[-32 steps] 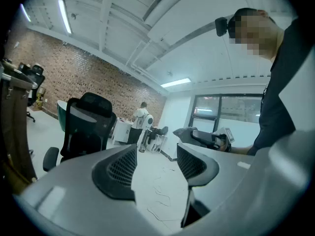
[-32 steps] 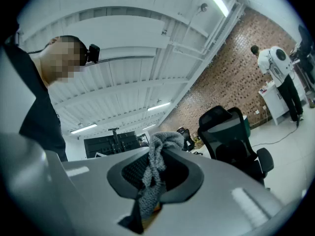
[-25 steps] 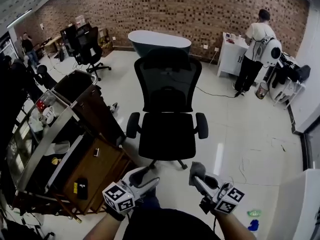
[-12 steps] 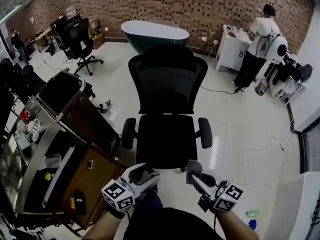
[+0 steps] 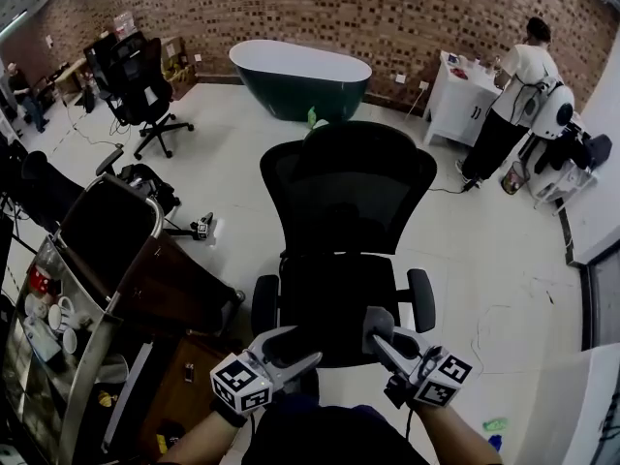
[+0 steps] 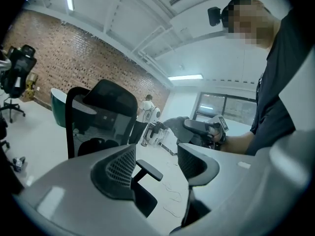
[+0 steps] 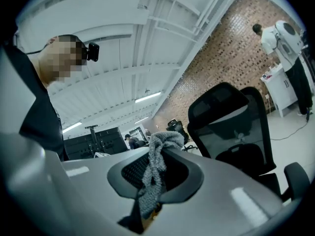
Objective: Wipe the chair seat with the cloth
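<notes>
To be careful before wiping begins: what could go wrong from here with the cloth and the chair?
1. The right gripper pinches only a strip of the grey cloth; dragging on the chair seat may pull it out.
2. The left gripper is open and empty, so nothing steadies the office chair; it may turn or shift.
3. The armrests flank the seat; a wide stroke could hit them.

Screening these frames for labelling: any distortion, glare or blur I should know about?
Head view: fisheye bows the brick wall and floor, yet the chair is sharp under even light. Left gripper view: dark rounded corners, bright ceiling strips, the left tool soft up close. Right gripper view: same vignette, the cloth crisp.
</notes>
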`<state>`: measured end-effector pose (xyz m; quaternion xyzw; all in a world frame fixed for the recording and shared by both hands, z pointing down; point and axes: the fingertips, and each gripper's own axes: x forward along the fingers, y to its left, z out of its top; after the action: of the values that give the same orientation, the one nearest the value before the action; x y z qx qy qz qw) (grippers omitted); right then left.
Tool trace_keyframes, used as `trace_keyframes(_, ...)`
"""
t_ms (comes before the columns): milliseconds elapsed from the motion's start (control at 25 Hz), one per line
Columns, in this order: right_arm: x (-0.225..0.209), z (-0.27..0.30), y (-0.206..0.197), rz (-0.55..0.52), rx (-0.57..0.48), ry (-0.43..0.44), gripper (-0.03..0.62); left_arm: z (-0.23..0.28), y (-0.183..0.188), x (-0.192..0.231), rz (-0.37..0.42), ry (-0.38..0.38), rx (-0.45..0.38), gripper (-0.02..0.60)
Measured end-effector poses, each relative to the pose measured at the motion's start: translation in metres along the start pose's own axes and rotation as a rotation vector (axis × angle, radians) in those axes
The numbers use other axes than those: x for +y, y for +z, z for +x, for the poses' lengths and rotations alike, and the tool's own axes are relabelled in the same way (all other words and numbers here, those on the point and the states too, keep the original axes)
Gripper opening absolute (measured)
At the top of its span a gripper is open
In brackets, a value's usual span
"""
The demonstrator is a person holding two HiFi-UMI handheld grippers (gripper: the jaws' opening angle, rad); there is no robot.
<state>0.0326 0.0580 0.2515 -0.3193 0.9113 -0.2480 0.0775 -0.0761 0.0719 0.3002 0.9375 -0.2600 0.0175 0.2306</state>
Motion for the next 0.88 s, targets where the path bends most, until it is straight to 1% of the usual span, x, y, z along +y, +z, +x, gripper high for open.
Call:
trace_keyframes(280,-0.044,0.077,0.002,-0.004,0.061,0.027,0.048,0.022,0.002,0.07,-0.023,0.021,0.035,0.302)
trace_keyframes(400,-0.062,0.1,-0.008,0.008,0.109,0.05,0.048,0.031,0.003,0.094,-0.04,0.042,0.034,0.305)
trace_keyframes(520,-0.086,0.126,-0.023,0.042,0.154,0.068,0.048,0.04,0.0,0.123,-0.047,0.078,0.041,0.31)
trace_keyframes(720,-0.147,0.177,-0.066,0.053,0.269,0.055,0.048,0.059,-0.023,0.175,-0.085,0.14,0.086,0.327)
trace_keyframes(880,-0.202,0.22,-0.128,0.043,0.401,0.055,0.048,0.072,-0.052,0.222,-0.119,0.197,0.126,0.328)
